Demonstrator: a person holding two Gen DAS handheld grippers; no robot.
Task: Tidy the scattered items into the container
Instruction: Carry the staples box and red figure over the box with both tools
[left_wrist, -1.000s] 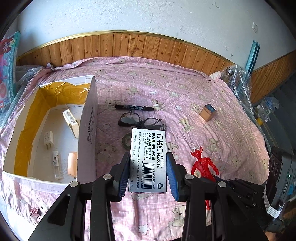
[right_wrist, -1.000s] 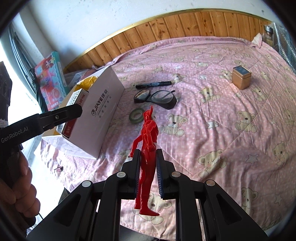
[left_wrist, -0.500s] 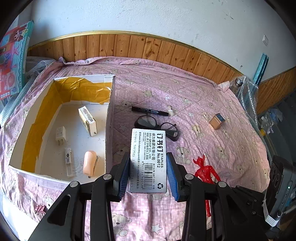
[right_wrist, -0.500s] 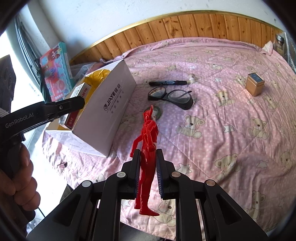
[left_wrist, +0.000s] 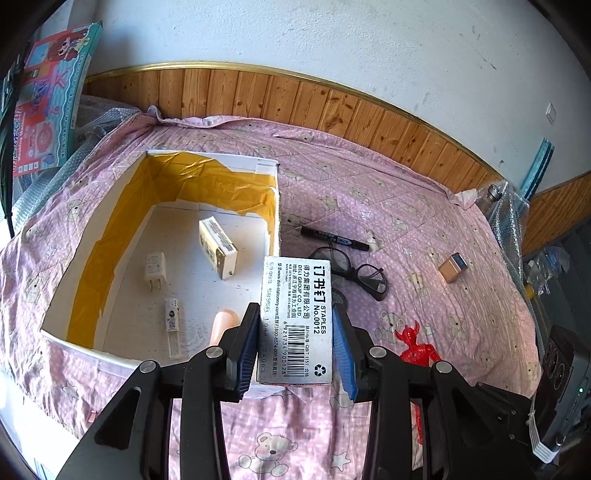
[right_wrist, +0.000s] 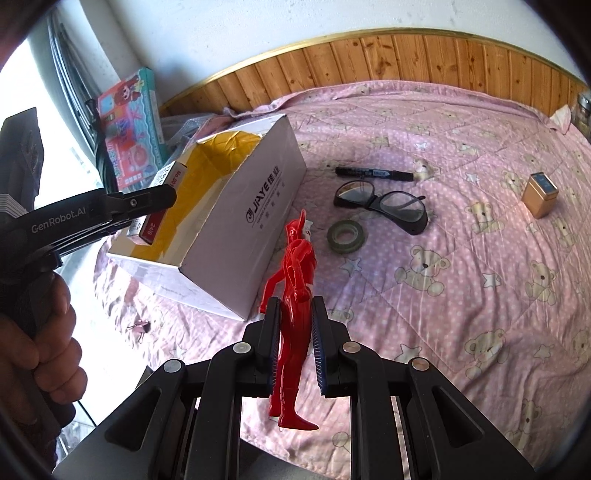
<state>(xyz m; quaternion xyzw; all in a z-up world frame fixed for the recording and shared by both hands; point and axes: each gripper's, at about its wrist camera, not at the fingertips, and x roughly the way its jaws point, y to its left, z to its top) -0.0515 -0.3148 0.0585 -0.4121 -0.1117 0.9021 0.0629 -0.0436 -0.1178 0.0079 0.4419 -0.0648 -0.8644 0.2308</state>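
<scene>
- The left gripper (left_wrist: 295, 345) hung above the near right corner of the open cardboard box (left_wrist: 85, 258) on the bed (left_wrist: 424, 229), its fingers (left_wrist: 245, 345) pinching a box of staples (left_wrist: 297, 317) by its long sides.
- The right gripper (right_wrist: 295, 347) held a red toy figure (right_wrist: 295, 295) upright between its fingers, just outside the box's near wall and above the quilt.
- In the box lay a small carton (left_wrist: 218, 247), a charger plug (left_wrist: 155, 267), a slim white stick (left_wrist: 171, 326) and a peach-coloured item (left_wrist: 221, 325), partly hidden.
- The step in hand looked like dropping the staples in. It would go best by carrying them leftward, clear of the wall, lowering over the bare floor between the carton and the peach item, then spreading the fingers.
- The figure should wait its turn so the two grippers did not meet over the opening.
- A marker (right_wrist: 375, 173), glasses (right_wrist: 382, 205), a tape roll (right_wrist: 346, 236) and a small tin (right_wrist: 540, 195) lay scattered on the quilt, not yet collected.
</scene>
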